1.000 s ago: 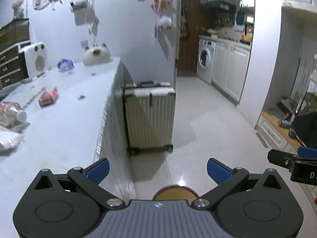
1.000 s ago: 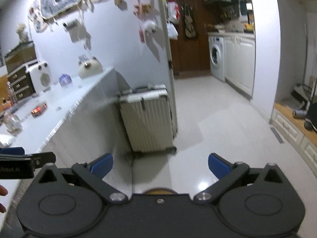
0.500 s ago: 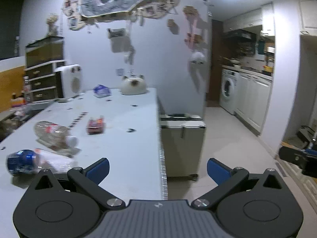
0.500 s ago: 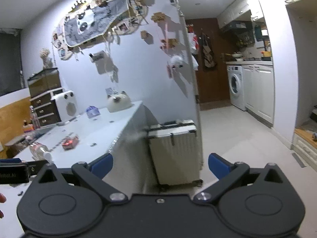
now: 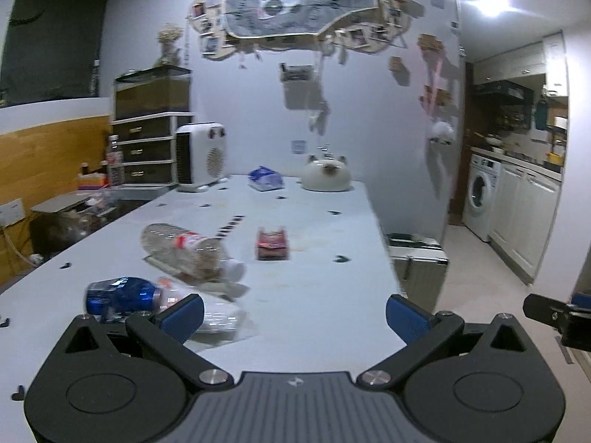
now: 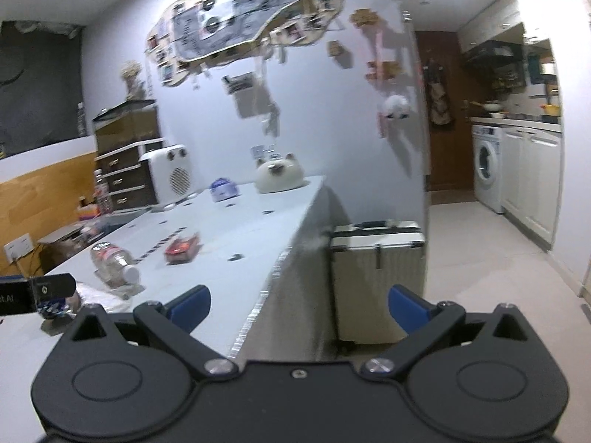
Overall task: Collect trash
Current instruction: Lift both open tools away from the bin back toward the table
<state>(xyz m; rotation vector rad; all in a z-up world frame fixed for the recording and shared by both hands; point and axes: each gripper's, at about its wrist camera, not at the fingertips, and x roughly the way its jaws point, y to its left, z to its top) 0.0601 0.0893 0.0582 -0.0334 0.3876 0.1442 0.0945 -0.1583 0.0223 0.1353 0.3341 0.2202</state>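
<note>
Trash lies on the white table [image 5: 325, 295]: a clear plastic bottle with a red label [image 5: 188, 253] on its side, a crushed blue-labelled bottle [image 5: 122, 297] on crumpled plastic, and a red snack packet [image 5: 272, 244]. My left gripper [image 5: 294, 315] is open over the table's near end, just right of the blue-labelled bottle, holding nothing. My right gripper [image 6: 299, 304] is open and empty beside the table's right edge. In the right wrist view the clear bottle [image 6: 114, 264] and the red packet [image 6: 181, 248] lie left of it.
A white fan heater [image 5: 200, 157], a blue-white pouch [image 5: 266, 179] and a cat-shaped white pot [image 5: 327, 175] stand at the table's far end. A pale suitcase [image 6: 376, 277] stands on the floor by the table's right side. A washing machine [image 6: 487, 168] is down the corridor.
Both views have tilted up and swung left from the floor and suitcase toward the tabletop. The trash now sits nearer the middle of the left view. Both grippers stayed open.
</note>
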